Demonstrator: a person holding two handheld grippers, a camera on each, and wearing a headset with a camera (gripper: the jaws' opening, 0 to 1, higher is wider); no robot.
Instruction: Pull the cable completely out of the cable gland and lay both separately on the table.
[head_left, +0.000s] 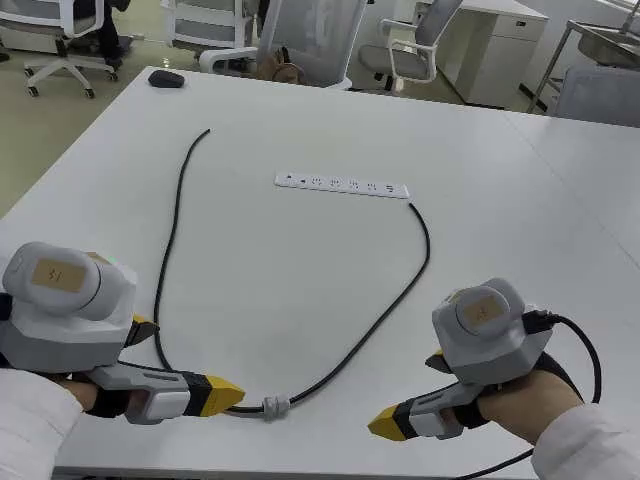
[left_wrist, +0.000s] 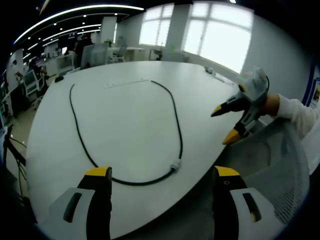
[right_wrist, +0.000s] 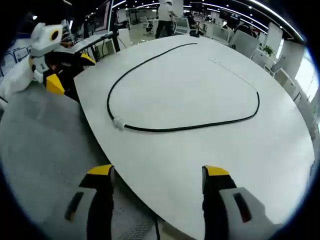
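Looking down over a broad white table (head_left: 300, 270), bare across most of its top and so leaving room for laying two parts well apart. Tracing a long black cable (head_left: 168, 235) looping from the far left, down toward the near edge and back up to a white power strip (head_left: 342, 185), apparently running into its end. Judging the slack loop as helpful: nothing seeming to pin the line, so a pull likely sliding freely.

Holding the left gripper (left_wrist: 162, 172) low at the near edge with jaws spread wide, gripping nothing. Holding the right gripper (right_wrist: 157, 171) likewise spread and empty, just off the table's edge. Pointing both inward toward each other, probably lining up for one clamping the fitting and the other drawing the cord.

Finding the small grey cable gland (head_left: 274, 406) threaded on the cable close to the near edge, between the two grippers, just beside the left gripper's yellow tip and farther from the right one, touching neither. Reckoning the pulling as not yet begun.
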